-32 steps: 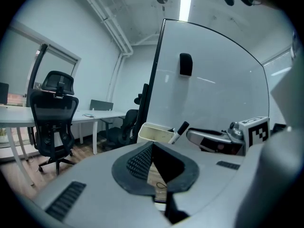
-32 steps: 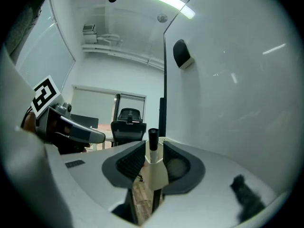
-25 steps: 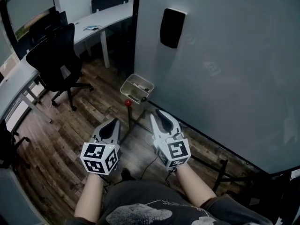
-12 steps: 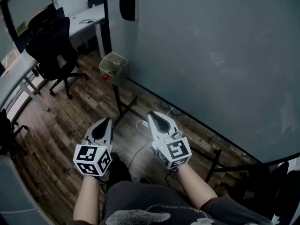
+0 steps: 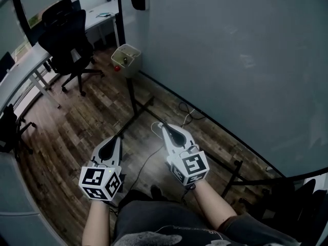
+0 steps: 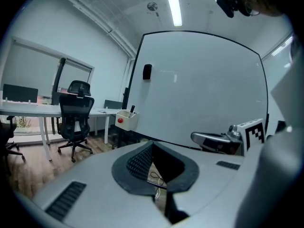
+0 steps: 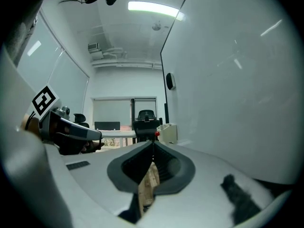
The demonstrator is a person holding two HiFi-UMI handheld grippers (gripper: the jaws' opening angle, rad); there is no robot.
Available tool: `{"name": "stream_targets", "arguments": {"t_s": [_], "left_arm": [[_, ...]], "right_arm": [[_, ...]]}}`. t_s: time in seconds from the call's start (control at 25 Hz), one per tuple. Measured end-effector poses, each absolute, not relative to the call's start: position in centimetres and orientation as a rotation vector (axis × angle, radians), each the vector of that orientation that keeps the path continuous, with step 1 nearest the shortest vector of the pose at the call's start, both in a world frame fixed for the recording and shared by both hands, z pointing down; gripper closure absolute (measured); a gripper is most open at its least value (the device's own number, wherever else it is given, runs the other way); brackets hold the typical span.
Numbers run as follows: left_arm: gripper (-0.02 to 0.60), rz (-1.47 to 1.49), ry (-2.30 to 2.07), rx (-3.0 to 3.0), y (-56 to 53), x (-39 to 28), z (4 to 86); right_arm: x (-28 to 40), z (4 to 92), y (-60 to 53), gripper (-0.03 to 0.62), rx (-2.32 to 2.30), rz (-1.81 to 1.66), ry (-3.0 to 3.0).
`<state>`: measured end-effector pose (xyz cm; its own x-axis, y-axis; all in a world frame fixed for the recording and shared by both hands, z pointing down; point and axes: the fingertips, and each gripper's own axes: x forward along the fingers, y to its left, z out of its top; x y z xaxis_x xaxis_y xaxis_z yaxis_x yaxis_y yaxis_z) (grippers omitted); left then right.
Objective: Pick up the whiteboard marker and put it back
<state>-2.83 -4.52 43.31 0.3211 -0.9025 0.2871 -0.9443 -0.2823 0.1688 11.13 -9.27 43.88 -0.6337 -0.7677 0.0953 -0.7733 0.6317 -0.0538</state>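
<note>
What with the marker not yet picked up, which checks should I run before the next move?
1. The left claw is empty: ok, jaws together on nothing.
2. The right claw is empty: ok, jaws together on nothing.
3. A claw is open for a grasp: not ok, both are shut.
4. Marker found: cannot tell. A dark slim stick stands in the cream plastic box at the edge of the large whiteboard, too small to be sure.
5. Box within reach: not ok. It looks far ahead of both claws, which hang over the wooden plank floor.
6. Route clear: cannot tell. The black stand legs lie between.
</note>
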Motion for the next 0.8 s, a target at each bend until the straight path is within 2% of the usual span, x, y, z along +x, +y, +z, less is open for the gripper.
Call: {"name": "stream_targets", "arguments": {"t_s": [0.4,0.8], "left_arm": [[0.568,0.168,-1.636,2.289,0.7,-3.1,43.5],[0.568,0.124,-1.629,2.296,10.7,-4.5,42.7]], "right_arm": [[9.9,44.0,-3.6,0.571,1.274,0.112,-2.753],[7.7,42.8,6.7,0.572,1.235,0.067,-2.755]]}}
